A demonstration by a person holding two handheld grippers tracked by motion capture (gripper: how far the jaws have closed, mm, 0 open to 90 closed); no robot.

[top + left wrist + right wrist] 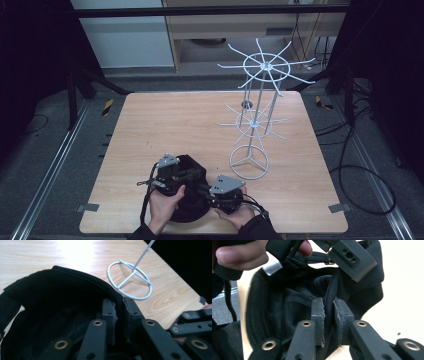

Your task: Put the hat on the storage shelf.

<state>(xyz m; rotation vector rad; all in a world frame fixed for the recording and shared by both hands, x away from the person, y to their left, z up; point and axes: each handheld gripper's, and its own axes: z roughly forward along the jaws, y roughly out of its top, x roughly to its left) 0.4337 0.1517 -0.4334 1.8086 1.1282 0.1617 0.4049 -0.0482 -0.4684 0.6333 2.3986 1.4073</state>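
At the near edge of a wooden table, a person's two hands hold a black cap upside down between two grippers. The left gripper has its jaws pinched onto the cap's rim; the right gripper clamps the rim's stitched edge from the other side. A small white label is sewn inside the cap, its print too blurred to read. Farther back, to the right, a white wire display rack stands upright on its ring base, well apart from the cap.
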